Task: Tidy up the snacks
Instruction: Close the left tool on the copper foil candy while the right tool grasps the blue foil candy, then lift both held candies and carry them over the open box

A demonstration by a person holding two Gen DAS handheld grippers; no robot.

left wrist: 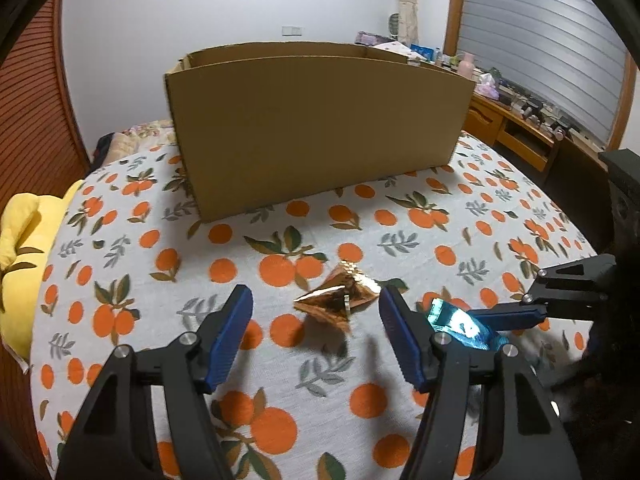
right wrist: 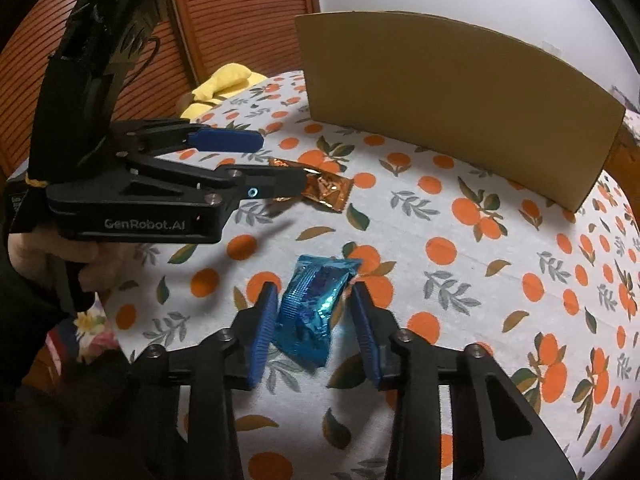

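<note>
Two hand-held tongs work over a worktop (left wrist: 120,216) covered in an orange-print cloth, a cardboard box (left wrist: 316,128) standing at its far side. The left tongs (left wrist: 316,316) stand open, their blue pads either side of a copper foil snack packet (left wrist: 336,304) that lies on the cloth, touching neither pad. The right tongs (right wrist: 314,320) have closed around a blue foil snack packet (right wrist: 316,304), gripping its sides. The right wrist view shows that grip plainly, and also a person's hand (right wrist: 60,252) on the left tool's handle. The left wrist view catches only a bright corner of the blue packet beside one right pad, but shows the box open at the top, a yellow cushion (left wrist: 20,248) at the worktop's left edge and a cluttered wooden desk (left wrist: 520,120) beyond.
</note>
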